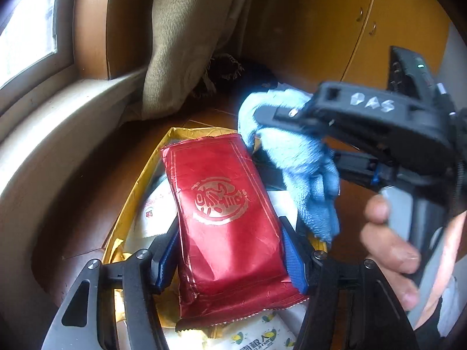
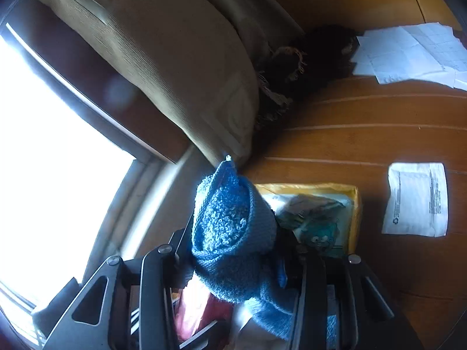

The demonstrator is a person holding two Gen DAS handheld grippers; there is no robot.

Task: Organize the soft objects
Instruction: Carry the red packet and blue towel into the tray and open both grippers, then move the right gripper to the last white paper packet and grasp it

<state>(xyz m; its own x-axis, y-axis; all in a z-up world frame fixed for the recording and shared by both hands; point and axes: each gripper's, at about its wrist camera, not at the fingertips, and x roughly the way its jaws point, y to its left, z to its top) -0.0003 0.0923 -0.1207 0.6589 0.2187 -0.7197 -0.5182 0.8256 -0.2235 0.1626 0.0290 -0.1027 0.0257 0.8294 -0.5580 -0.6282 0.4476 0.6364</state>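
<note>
Your left gripper (image 1: pixel 233 250) clamps the red packet (image 1: pixel 224 221) above the yellow box (image 1: pixel 137 186), ready to drop it in. Right gripper (image 2: pixel 233 262) pinches the blue cloth (image 2: pixel 230 233) beside the box, likely next.

packet (image 1: pixel 227 218) lay between the fingers of the left hand-held gripper (image 1: pixel 230 250), above an open box (image 1: pixel 128 204) on the wooden floor (image 1: pixel 87 175). cloth (image 1: pixel 294 157) hung in the right hand-held gripper (image 2: pixel 236 259), right of the packet. cushion (image 1: pixel 186 38) leaned behind the box.
</note>
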